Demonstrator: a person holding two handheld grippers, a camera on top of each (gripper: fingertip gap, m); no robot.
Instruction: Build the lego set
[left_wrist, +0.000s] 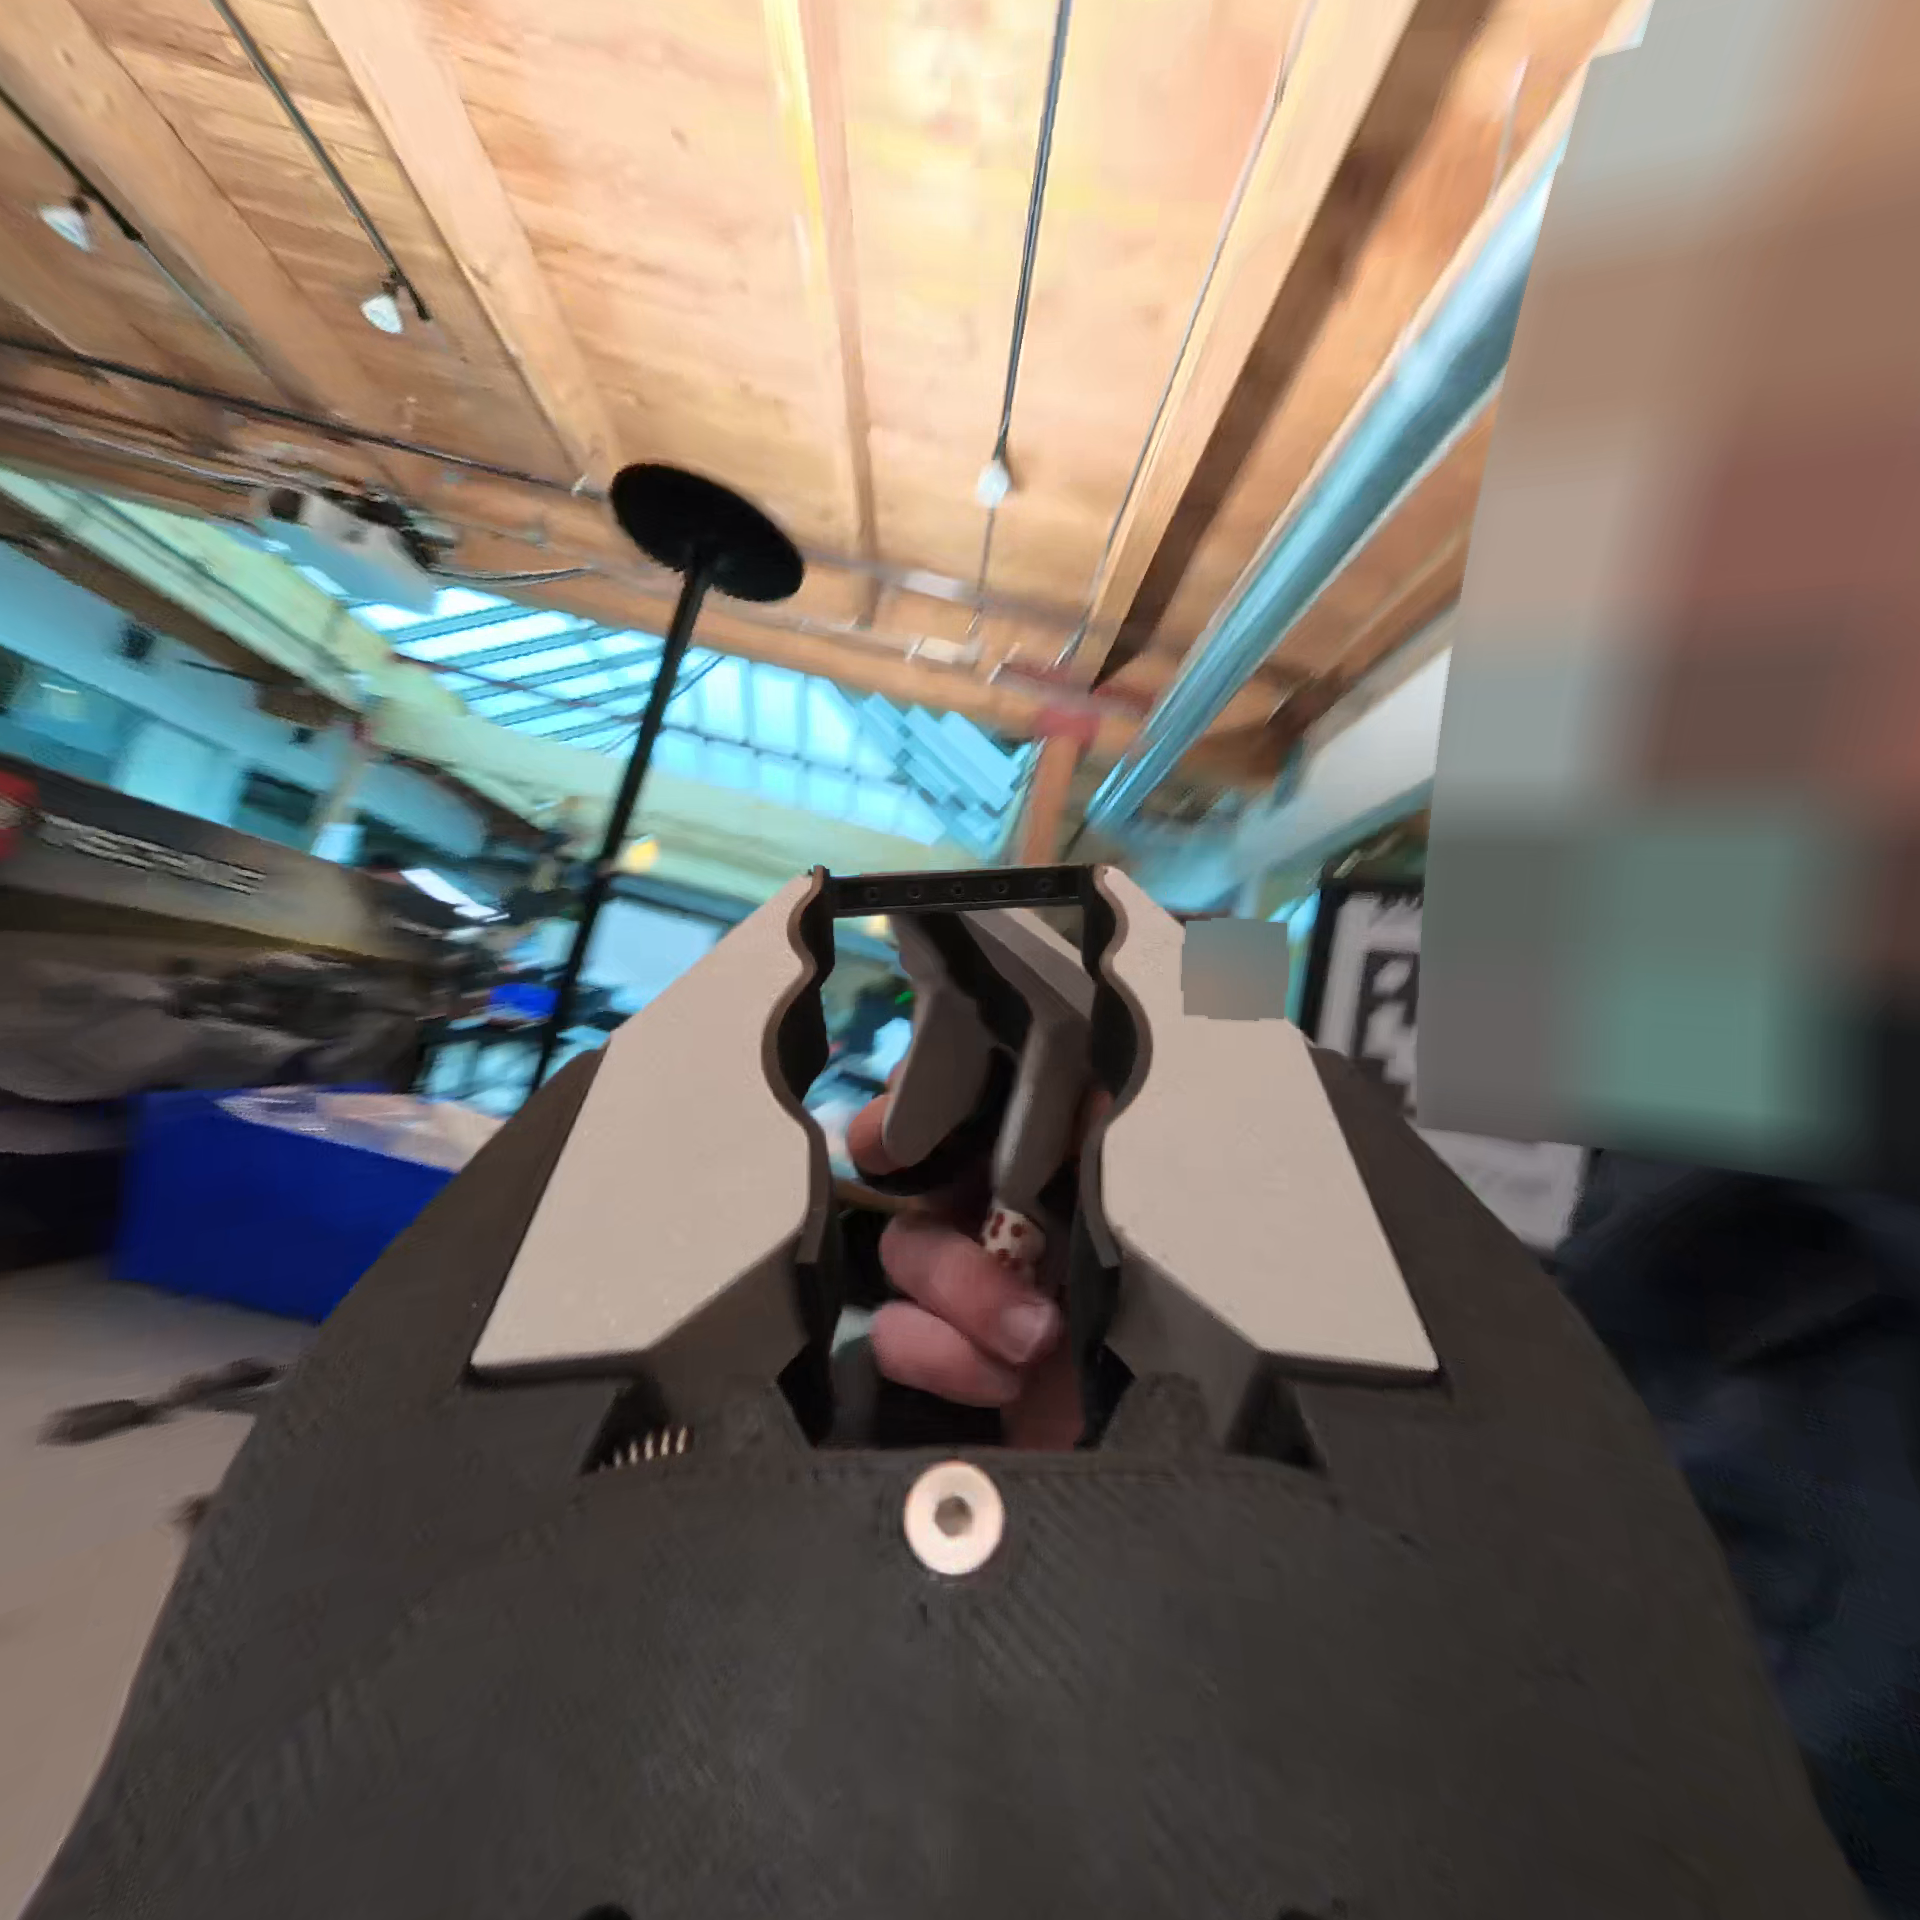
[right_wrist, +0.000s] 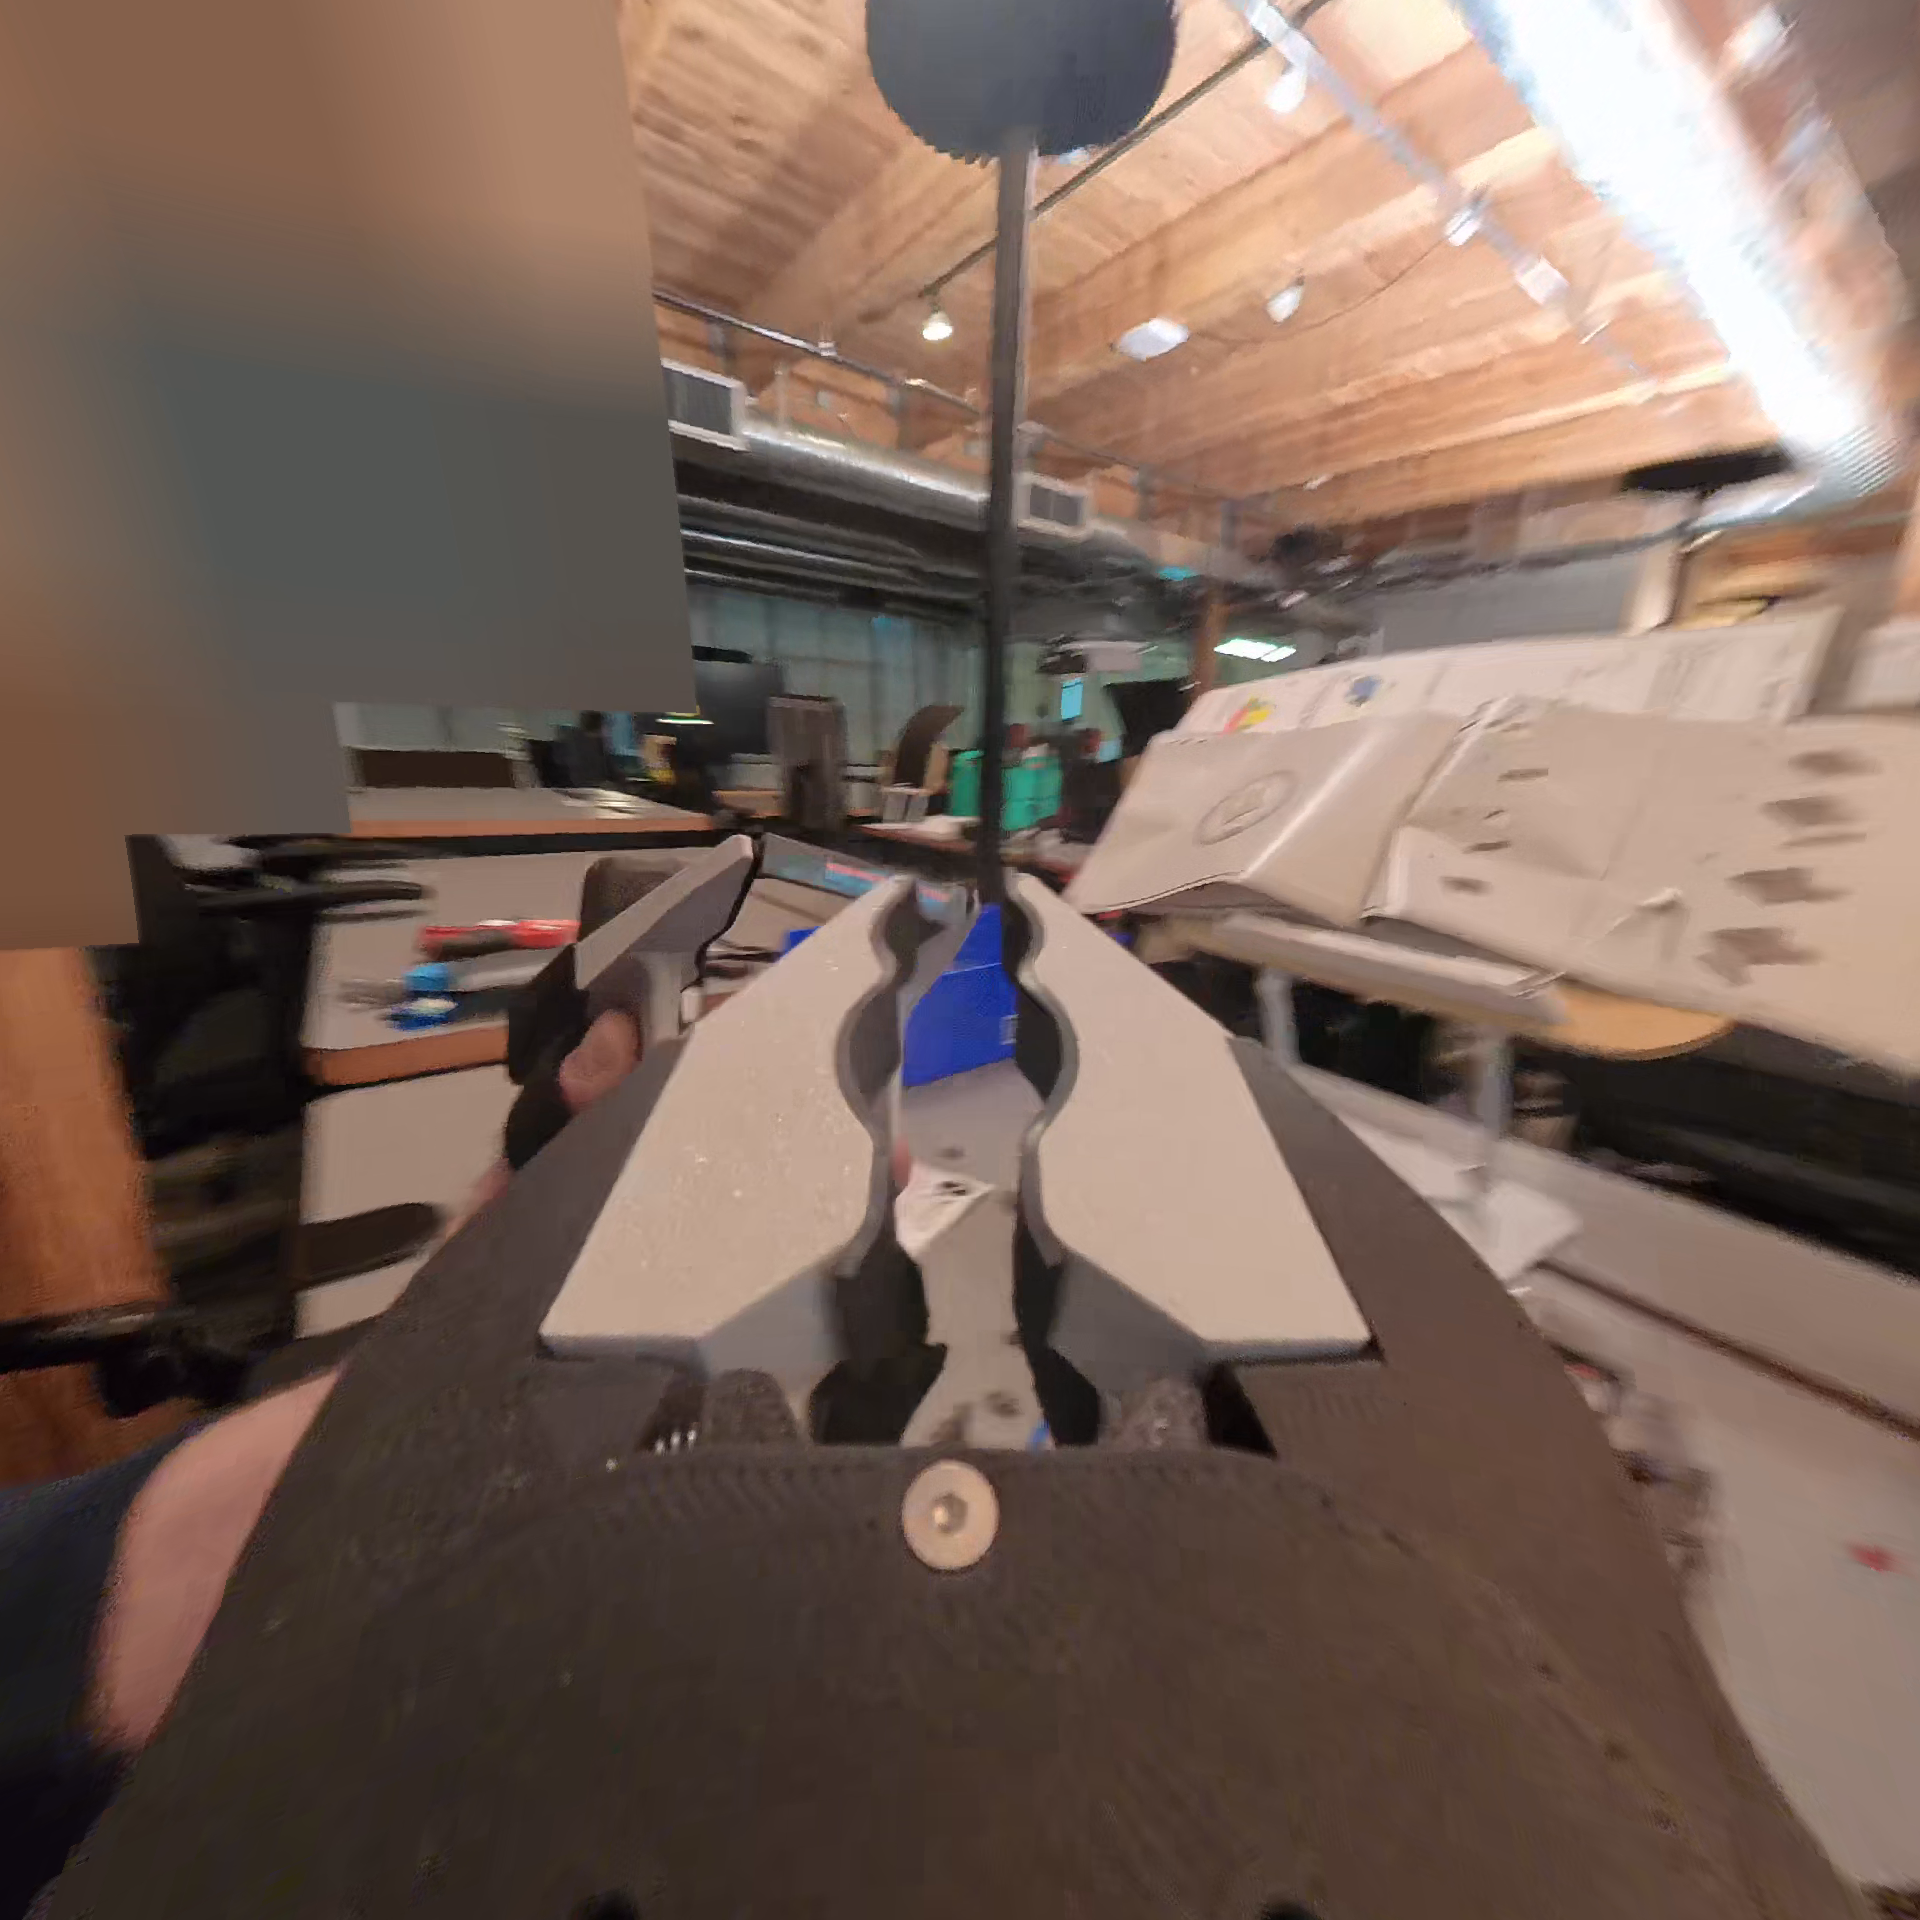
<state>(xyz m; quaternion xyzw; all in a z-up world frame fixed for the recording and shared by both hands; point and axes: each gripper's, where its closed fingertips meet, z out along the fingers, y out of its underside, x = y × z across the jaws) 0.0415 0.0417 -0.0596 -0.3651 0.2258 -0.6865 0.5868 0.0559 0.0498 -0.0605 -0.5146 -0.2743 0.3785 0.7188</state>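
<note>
1. The lego piece in play is a thin black bar (left_wrist: 961, 890) with a row of small round holes along its face. It is short, straight and flat.
2. In the left wrist view the bar lies crosswise at the very tips of the left gripper (left_wrist: 961, 894), spanning the gap from one fingertip to the other and touching both.
3. The left gripper is partly open, its two grey fingers (left_wrist: 665, 1164) held apart by the length of the bar, which they clamp end to end.
4. The left gripper is raised and tilted upward toward the wooden ceiling (left_wrist: 727, 260); a black pole with a round disc (left_wrist: 707, 532) on top stands behind it.
5. Through the gap between the left fingers the other tool shows, gripped by a hand (left_wrist: 966, 1320).
6. In the right wrist view the right gripper (right_wrist: 961, 904) has its fingers drawn close, with only a narrow wavy slit between them. Nothing can be seen pinched at its tips, and the blur there leaves it unclear whether they quite meet.
7. The left gripper (right_wrist: 675, 914) appears to the left of the right one in that view, just beside it; the bar cannot be made out there.
8. Behind are a grey table (right_wrist: 436, 997), a blue bin (right_wrist: 961, 997), and crumpled white paper bags (right_wrist: 1455, 821) on a shelf to the right.
</note>
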